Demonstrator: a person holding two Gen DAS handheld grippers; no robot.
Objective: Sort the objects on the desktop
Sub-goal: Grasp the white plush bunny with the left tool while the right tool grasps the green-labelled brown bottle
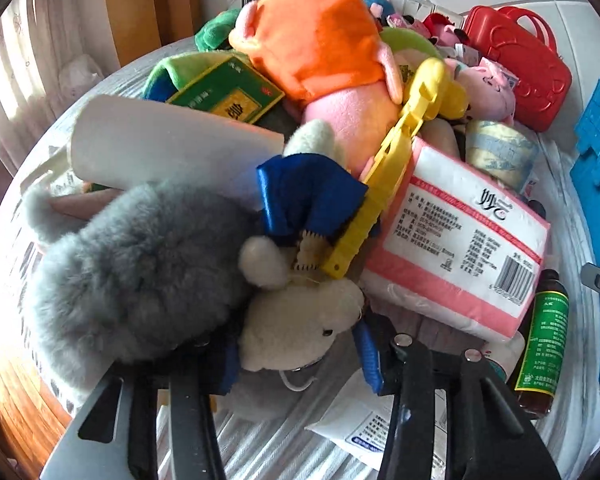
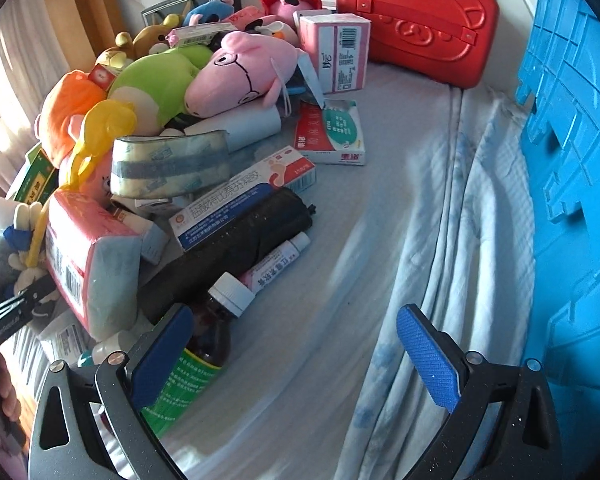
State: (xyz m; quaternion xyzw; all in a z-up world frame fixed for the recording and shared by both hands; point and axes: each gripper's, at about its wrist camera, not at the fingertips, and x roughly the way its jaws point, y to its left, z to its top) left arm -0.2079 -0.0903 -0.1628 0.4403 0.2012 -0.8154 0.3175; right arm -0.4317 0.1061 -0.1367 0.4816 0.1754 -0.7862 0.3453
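A pile of toys and boxes covers the table. In the left wrist view my left gripper (image 1: pixel 300 360) has its blue pads on either side of a cream plush head (image 1: pixel 300 328), which belongs to a toy with a blue bow (image 1: pixel 308 196) beside a grey plush (image 1: pixel 136 276); the jaws look closed on it. A yellow clip (image 1: pixel 384 172) and a pink tissue pack (image 1: pixel 460 240) lie just behind. In the right wrist view my right gripper (image 2: pixel 296 360) is open and empty over the cloth, its left pad next to a brown medicine bottle (image 2: pixel 208 340).
A blue crate (image 2: pixel 572 200) stands at the right and a red case (image 2: pixel 416 20) at the back. Medicine boxes (image 2: pixel 244 196), a black roll (image 2: pixel 228 256), a pink pig plush (image 2: pixel 244 72) and an orange plush (image 1: pixel 316 36) crowd the pile. A striped cloth (image 2: pixel 380 240) covers the table.
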